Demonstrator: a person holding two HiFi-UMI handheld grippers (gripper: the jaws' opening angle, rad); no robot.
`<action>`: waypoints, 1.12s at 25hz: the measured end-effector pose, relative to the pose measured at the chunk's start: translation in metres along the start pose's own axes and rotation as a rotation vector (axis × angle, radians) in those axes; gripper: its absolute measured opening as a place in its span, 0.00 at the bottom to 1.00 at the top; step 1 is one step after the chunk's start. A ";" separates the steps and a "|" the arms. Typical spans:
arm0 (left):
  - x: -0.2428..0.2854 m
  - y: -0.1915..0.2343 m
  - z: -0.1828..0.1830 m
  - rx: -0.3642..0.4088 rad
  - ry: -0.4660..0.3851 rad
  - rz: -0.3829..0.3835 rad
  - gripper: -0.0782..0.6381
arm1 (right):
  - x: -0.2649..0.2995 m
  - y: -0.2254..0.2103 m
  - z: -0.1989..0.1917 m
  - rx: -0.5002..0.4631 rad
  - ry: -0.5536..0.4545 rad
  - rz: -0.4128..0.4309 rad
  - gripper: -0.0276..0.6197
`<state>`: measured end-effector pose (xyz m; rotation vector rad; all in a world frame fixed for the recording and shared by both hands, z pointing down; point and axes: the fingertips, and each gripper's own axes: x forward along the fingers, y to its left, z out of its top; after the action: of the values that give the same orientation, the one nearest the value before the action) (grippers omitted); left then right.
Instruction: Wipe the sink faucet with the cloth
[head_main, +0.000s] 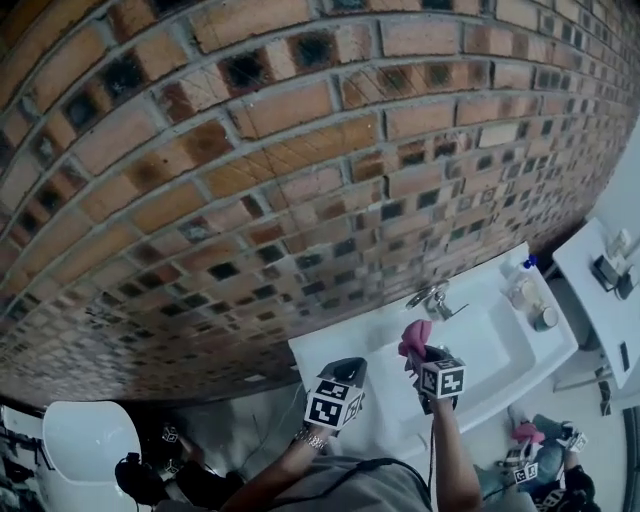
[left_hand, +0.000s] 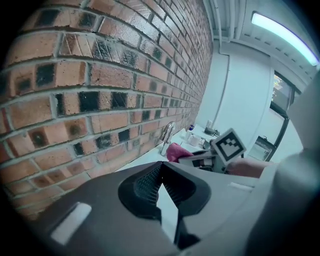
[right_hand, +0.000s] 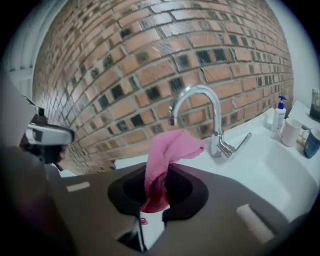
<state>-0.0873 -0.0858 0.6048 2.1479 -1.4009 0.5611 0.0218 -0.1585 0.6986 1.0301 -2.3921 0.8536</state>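
- Right gripper (head_main: 421, 352), in the head view, is clamped on the pink cloth (head_main: 414, 334), which stands up out of its jaws above the white sink (head_main: 500, 345).
- Same view: the chrome faucet (head_main: 432, 298) sits on the sink's back edge against the brick wall (head_main: 250, 180). The cloth is just in front of it, with a thin strip of white showing between the two.
- Same view: the left gripper (head_main: 347, 372) hovers over the sink's left end, beside the right gripper and apart from it.
- Left gripper view: the left gripper (left_hand: 160, 167) has its jaws meeting at the tips with nothing held (only white sink shows through the slit further back).
- Ahead of it the right gripper (left_hand: 187, 157) holds the cloth (left_hand: 176, 150) close beside the foot of the faucet (left_hand: 167, 134), and a hand (left_hand: 248, 167) grips that tool from behind.
- Right gripper view: the right gripper (right_hand: 157, 189) has its jaws pressed tight on the lower end of the cloth (right_hand: 172, 147).
- The cloth's upper end folds over to the right, toward the faucet (right_hand: 211, 115); whether it touches the column cannot be told from here.
- On the sink (right_hand: 272, 167) ledge to the right stand a blue-topped bottle (right_hand: 278, 114) and two cups (right_hand: 290, 132), well apart from the cloth.
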 end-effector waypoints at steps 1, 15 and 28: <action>-0.003 -0.001 0.000 -0.018 -0.004 0.008 0.13 | -0.008 0.018 0.004 0.002 -0.032 0.021 0.13; -0.080 -0.048 -0.118 -0.118 0.031 0.078 0.13 | -0.087 0.175 -0.090 -0.102 -0.001 0.128 0.13; -0.205 -0.093 -0.219 -0.159 -0.048 0.051 0.13 | -0.199 0.279 -0.212 -0.100 -0.015 0.011 0.13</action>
<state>-0.0936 0.2266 0.6371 2.0170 -1.4776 0.4046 -0.0344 0.2358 0.6376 0.9888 -2.4285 0.7239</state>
